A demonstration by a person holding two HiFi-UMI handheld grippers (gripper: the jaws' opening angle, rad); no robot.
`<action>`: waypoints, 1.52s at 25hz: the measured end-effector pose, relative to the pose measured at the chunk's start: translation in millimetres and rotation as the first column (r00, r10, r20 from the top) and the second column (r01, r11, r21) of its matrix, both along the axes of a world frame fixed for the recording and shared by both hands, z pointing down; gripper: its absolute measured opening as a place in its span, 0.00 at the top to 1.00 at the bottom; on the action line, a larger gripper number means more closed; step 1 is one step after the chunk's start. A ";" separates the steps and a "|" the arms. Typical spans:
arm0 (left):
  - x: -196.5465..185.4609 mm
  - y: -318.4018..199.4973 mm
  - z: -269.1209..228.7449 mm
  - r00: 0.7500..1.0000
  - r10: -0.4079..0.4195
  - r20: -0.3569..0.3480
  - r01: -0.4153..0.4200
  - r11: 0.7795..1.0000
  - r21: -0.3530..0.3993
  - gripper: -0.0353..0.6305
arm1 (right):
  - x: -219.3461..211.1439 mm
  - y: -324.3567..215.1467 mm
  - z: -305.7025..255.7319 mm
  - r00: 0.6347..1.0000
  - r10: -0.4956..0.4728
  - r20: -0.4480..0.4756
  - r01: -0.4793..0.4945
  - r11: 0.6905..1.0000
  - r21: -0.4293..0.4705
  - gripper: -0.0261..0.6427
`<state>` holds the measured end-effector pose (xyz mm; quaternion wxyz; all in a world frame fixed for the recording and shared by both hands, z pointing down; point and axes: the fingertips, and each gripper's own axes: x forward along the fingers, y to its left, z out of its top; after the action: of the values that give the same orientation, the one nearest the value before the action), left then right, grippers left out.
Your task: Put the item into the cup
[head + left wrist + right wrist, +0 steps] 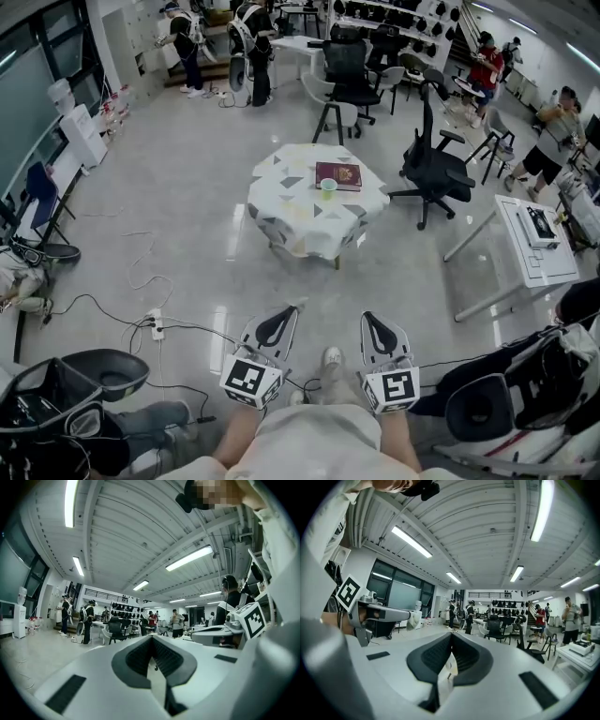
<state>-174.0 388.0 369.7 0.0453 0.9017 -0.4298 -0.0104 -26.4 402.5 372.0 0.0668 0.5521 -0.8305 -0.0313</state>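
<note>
Cup (328, 186): small, pale green, upright on the table (287, 214), right of the table's centre. Flat dark red item (338, 175), book-shaped with a light mark in the middle, lies on the table just behind the cup; I can't tell if the two touch. Table is small and draped in a white cloth with grey and yellowish triangles.

Left gripper (290, 310) and right gripper (367, 318) are held low and close to the body, side by side, noses pointing across the bare floor toward the table, marker cubes nearest me. Forearms come straight in from the near edge of the head view.

Left gripper (151, 637): in its own view the tips are pressed together, nothing between the pads. Right gripper (451, 634): same, tips meeting, nothing between the pads.

Cup and dark red item are both well apart from the grippers, with open floor between the table and the jaw tips, and the table is roughly dead ahead of both
</note>
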 end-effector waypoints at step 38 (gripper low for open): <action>134.0 -200.0 5.8 0.978 -0.152 0.143 0.160 0.986 -0.047 0.93 | 133.9 -232.9 21.4 0.978 -0.136 0.160 0.147 0.987 -0.058 0.95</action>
<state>-40.1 188.0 375.5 0.0406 0.8621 -0.5014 0.0613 107.5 169.7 393.4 0.0183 0.4896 -0.8710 0.0362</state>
